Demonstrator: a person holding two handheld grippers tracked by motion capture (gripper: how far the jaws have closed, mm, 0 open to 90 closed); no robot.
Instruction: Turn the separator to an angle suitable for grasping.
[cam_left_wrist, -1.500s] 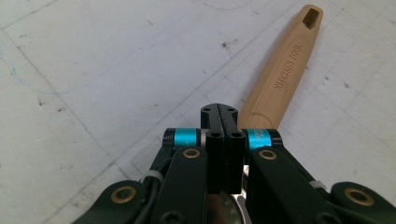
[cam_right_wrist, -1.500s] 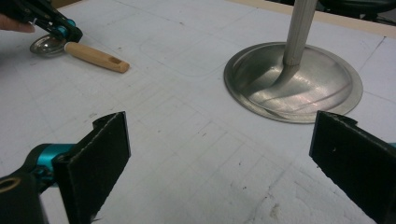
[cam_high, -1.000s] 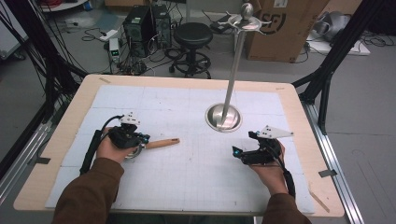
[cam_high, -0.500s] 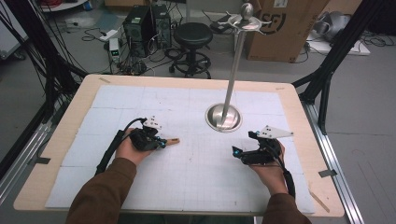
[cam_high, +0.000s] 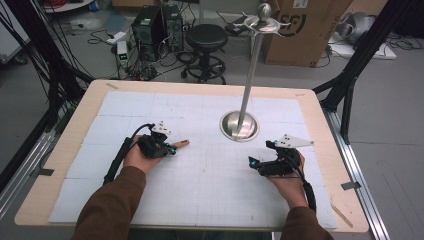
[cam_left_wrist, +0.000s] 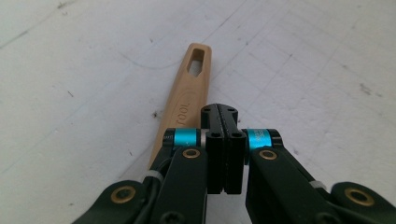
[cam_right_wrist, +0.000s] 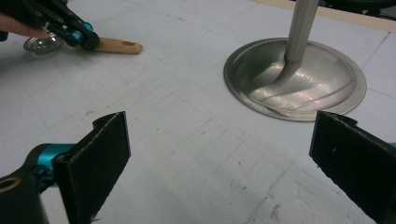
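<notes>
— Well, how is the left gripper (cam_left_wrist: 222, 116) seen to stand?

— Its jaws are pressed fully together with nothing between them. In the left gripper view the wooden handle (cam_left_wrist: 184, 100) is seen lying flat on the white mat (cam_left_wrist: 70, 70), passing under the jaws at their 11 o'clock side; whether it is touched by them cannot be told. A slot is cut through the handle's far end.

— And where is that tool placed on the table?

— In the high view the handle is found at about 9 o'clock from the steel stand (cam_high: 240, 126), its free end poking out past the left gripper toward 3 o'clock. In the right gripper view a shiny metal end (cam_right_wrist: 41, 44) is glimpsed beside the hand.

— What of the right gripper (cam_right_wrist: 219, 154)?

— Its jaws are held wide apart and nothing is gripped. It is set at roughly 5 o'clock from the stand's base, well apart from the tool.
</notes>
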